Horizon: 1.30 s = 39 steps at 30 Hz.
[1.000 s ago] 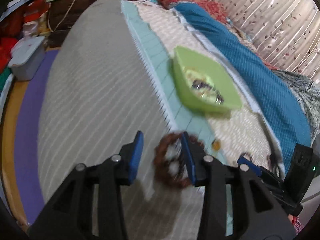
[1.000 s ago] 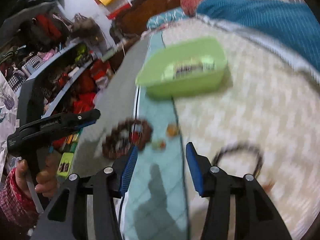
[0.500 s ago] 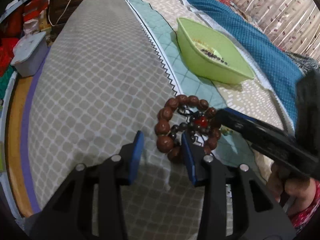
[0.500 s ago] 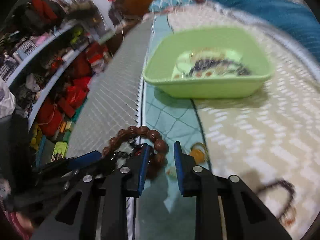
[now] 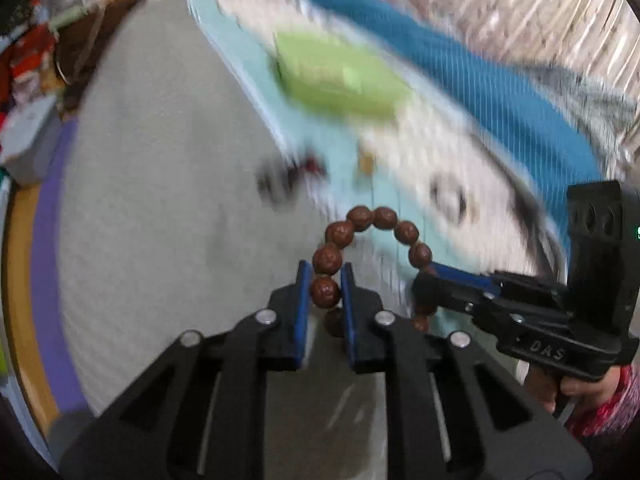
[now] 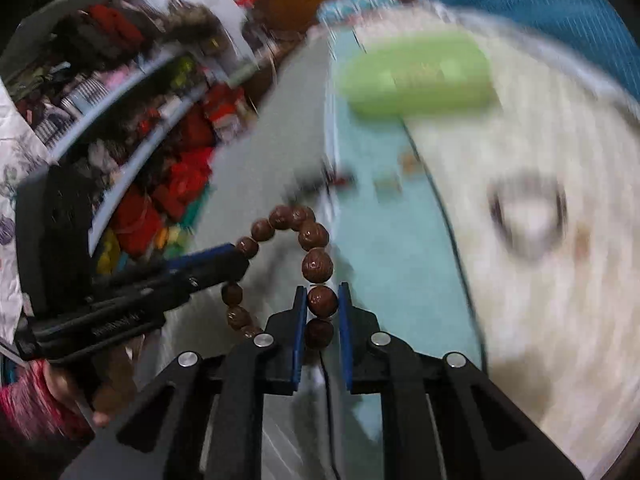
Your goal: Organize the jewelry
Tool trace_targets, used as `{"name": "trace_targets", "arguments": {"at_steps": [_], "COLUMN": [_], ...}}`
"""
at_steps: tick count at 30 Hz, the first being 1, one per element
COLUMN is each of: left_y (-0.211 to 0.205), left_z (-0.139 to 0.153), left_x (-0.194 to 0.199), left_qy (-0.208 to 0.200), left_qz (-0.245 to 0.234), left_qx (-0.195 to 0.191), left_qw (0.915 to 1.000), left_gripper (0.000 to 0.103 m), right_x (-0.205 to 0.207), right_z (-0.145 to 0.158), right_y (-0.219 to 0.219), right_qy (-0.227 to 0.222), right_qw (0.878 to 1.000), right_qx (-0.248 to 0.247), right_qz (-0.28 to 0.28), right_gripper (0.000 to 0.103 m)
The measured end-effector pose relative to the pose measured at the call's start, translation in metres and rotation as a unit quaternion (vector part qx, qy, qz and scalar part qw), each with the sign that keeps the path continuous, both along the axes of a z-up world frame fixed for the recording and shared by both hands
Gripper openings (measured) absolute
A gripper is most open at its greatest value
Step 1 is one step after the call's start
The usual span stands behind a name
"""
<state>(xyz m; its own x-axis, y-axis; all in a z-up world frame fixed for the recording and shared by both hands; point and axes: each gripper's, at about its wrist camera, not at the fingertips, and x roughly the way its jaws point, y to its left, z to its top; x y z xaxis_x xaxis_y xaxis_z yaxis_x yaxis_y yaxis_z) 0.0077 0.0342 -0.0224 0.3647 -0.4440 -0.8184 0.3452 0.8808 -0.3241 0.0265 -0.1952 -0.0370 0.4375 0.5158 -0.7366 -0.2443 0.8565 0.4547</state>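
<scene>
Above the blurred bedspread (image 5: 168, 184), left claw (image 5: 325, 294) and right claw (image 6: 322, 307) each clench the bead bracelet (image 5: 362, 220), strung between them.

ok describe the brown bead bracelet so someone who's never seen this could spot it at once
Start at the bed with its green tray. Nearer the camera, the left gripper and the right gripper each pinch one bead of the bracelet, a loop of big round brown beads lifted between them. The other jewelry lies flat on the cover, blurred, thinner and darker.

Even indoor light; heavy motion blur smears the bed (image 5: 168, 184) and background, fisheye edges dark and curved
</scene>
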Motion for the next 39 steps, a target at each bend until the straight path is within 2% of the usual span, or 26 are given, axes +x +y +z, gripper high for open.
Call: {"name": "trace_targets", "arguments": {"at_steps": [1,2,4,5,6,7,8,9,13,15,18,19,20,21,24,25,28,31,34,37,39], "left_y": [-0.003,-0.002,0.000,0.003,0.008,0.017,0.022,0.026,0.017,0.000,-0.017,-0.023,-0.025,-0.025,-0.013,-0.006,0.008,0.021,0.026,0.035,0.041], "left_z": [-0.011,-0.016,-0.006,0.001,0.009,0.020,0.027,0.033,0.037,0.026,-0.001,-0.009,-0.011,-0.009,0.016,0.034,0.073,0.094,0.092,0.070,0.064], "left_x": [-0.003,-0.010,-0.012,-0.011,-0.010,-0.009,-0.007,-0.002,0.031,0.053,0.083,0.091,0.096,0.098,0.098,0.090,0.064,0.044,0.034,0.043,0.049], "left_qy": [0.014,0.002,-0.006,-0.008,-0.016,-0.037,-0.051,-0.061,-0.079,-0.086,-0.063,-0.055,-0.060,-0.060,-0.040,-0.051,-0.083,-0.100,-0.089,-0.034,-0.004], "left_qz": [-0.004,0.001,-0.002,-0.003,0.004,0.020,0.030,0.036,0.032,0.013,-0.005,-0.009,-0.010,-0.010,-0.005,-0.009,-0.023,-0.040,-0.045,-0.025,-0.017], "left_qx": [0.011,0.009,0.007,0.009,0.005,-0.007,-0.015,-0.018,0.018,0.050,0.085,0.089,0.090,0.084,0.003,-0.034,-0.091,-0.138,-0.159,-0.188,-0.218], "left_qw": [0.9998,1.0000,1.0000,0.9999,0.9998,0.9991,0.9981,0.9973,0.9962,0.9949,0.9944,0.9944,0.9941,0.9946,0.9992,0.9981,0.9921,0.9846,0.9822,0.9814,0.9758], "left_gripper": [0.015,0.015,0.015,0.021,0.032,0.038,0.042,0.042,0.042,0.042,0.042,0.036,0.020,0.008,0.008,0.008,0.008,0.008,0.008,0.008,0.008], "right_x": [-0.007,-0.009,-0.011,-0.009,-0.009,-0.009,-0.007,-0.006,0.006,0.008,0.008,0.006,0.005,0.003,-0.001,-0.002,0.000,0.007,0.012,0.010,0.008], "right_z": [-0.014,-0.018,-0.014,-0.005,0.001,0.008,0.015,0.017,0.018,0.011,0.005,0.004,0.003,0.001,-0.001,0.001,0.005,0.006,0.004,0.001,0.000], "right_y": [-0.007,-0.015,-0.023,-0.026,-0.029,-0.031,-0.035,-0.035,-0.036,-0.037,-0.043,-0.050,-0.057,-0.063,-0.081,-0.084,-0.085,-0.081,-0.075,-0.070,-0.068], "right_qy": [0.014,0.017,0.023,0.018,0.008,-0.007,-0.026,-0.034,-0.031,-0.019,-0.014,-0.014,-0.012,-0.008,-0.003,-0.007,-0.022,-0.025,-0.020,-0.013,-0.012], "right_qw": [1.000,0.999,0.997,0.997,0.997,0.996,0.996,0.996,0.996,0.995,0.995,0.995,0.994,0.993,0.989,0.989,0.989,0.989,0.990,0.992,0.992], "right_qx": [0.018,0.046,0.073,0.072,0.076,0.080,0.072,0.065,0.056,0.065,0.049,0.042,0.038,0.039,0.042,0.041,0.036,0.041,0.046,0.043,0.042], "right_qz": [-0.001,-0.009,-0.018,-0.024,-0.028,-0.033,-0.044,-0.050,-0.065,-0.070,-0.084,-0.092,-0.106,-0.115,-0.139,-0.142,-0.142,-0.136,-0.128,-0.119,-0.116], "right_gripper": [0.000,0.000,0.000,0.000,0.000,0.013,0.020,0.024,0.024,0.024,0.024,0.024,0.024,0.024,0.024,0.024,0.024,0.024,0.024,0.024,0.024]}}
